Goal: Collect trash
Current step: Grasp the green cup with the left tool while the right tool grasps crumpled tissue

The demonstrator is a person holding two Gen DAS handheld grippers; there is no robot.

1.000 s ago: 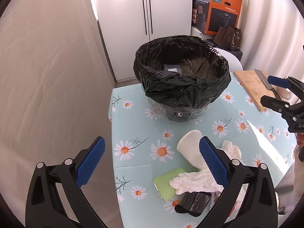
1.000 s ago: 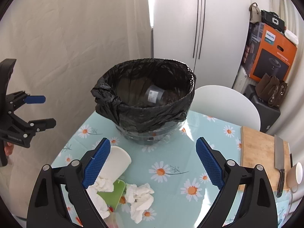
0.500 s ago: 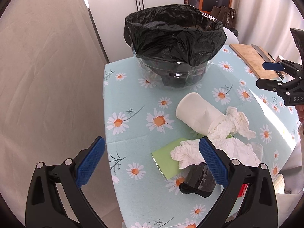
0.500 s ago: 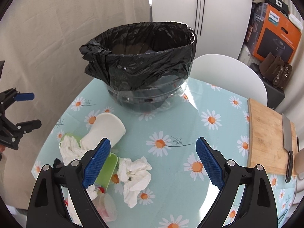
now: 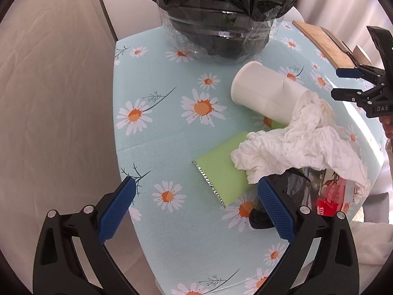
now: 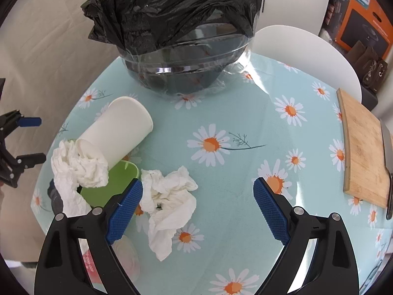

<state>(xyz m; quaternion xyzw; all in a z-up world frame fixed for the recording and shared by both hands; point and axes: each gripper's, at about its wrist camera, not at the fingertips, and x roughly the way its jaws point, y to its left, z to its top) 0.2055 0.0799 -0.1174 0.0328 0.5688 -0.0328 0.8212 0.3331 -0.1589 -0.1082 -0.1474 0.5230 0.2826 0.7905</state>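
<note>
Black plastic lines the big clear round bin [image 6: 181, 56], the largest thing on the daisy-print tablecloth [image 6: 221, 113], and I take every place from it. The liner is folded out over the rim, I judge so the bag stays put when things drop in. From this low angle I cannot see what is inside.

Well off to the right of the bin lies a bamboo cutting board [image 6: 363, 152] with a knife along its far side; neither looks like trash.

Nearer me than the bin, the litter is heaped together. A white paper cup [image 5: 265, 93] lies on its side just in front of the bin, its base toward the bin and its mouth toward the heap, with crumpled white tissue [image 5: 302, 145] spilling from the mouth. A flat green packet with a serrated edge [image 5: 221, 174] lies partly under that tissue. A second, separate wad of white tissue [image 6: 169, 201] sits a little to the right of the cup. A red-printed wrapper and something black lie lowest in the heap, farthest from the bin.

My left gripper [image 5: 196, 211] hovers spread wide above the green packet, holding nothing. My right gripper [image 6: 199, 211] is spread too, empty, its left pad just beside the separate tissue wad, likely the easiest first pick.
</note>
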